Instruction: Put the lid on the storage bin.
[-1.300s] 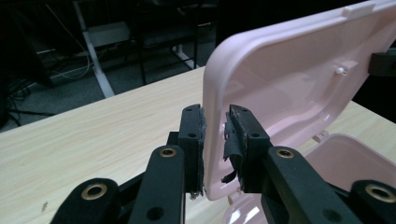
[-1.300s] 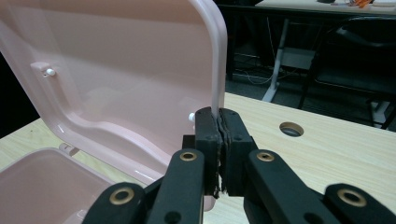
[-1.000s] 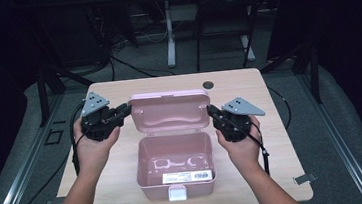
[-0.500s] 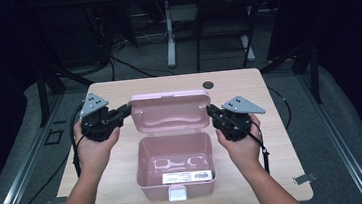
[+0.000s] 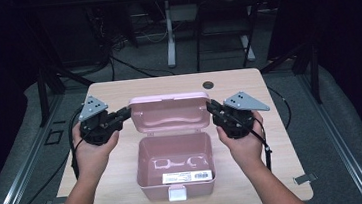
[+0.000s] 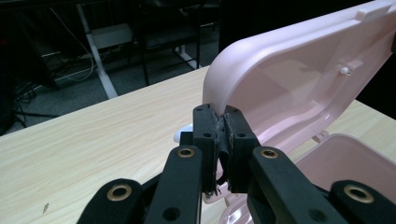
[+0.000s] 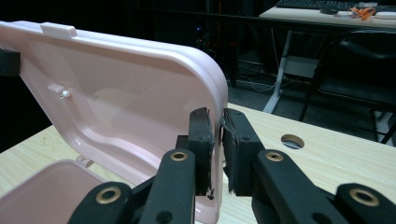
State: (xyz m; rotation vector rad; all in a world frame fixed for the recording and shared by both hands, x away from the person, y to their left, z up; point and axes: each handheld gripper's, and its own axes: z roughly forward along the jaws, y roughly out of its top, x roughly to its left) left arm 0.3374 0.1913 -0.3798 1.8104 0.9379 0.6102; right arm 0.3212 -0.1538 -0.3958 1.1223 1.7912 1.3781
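Left gripper view puts the left gripper (image 6: 222, 122) at the bottom centre, its two black jaws pressed together on the side edge of the lid (image 6: 299, 79); the pink rim sits pinched between the pads. From there the lid rises toward 1 o'clock, its hollow inner face turned to the camera, with a small white peg near its far end. At 4 o'clock lies a corner of the box (image 6: 355, 163), and bare table (image 6: 93, 135) stretches off to 9 o'clock.

Right gripper view shows the right gripper (image 7: 218, 122) clamped the same way on the lid's (image 7: 116, 88) opposite side edge, the rim caught between the pads. The lid spreads toward 10 o'clock, and a round hole (image 7: 292, 141) in the table sits at 3 o'clock of the jaws.

From the high view, the left gripper (image 5: 120, 116) and right gripper (image 5: 215, 110) flank the upright lid (image 5: 170, 114) at 9 and 3 o'clock, each held in a hand. The open box (image 5: 174, 169) stands at mid-table (image 5: 276, 173), at 6 o'clock of the lid. A white label (image 5: 188, 176) with a barcode lies inside near the front wall; its writing is too small to read. A white latch (image 5: 177, 193) hangs on the front.
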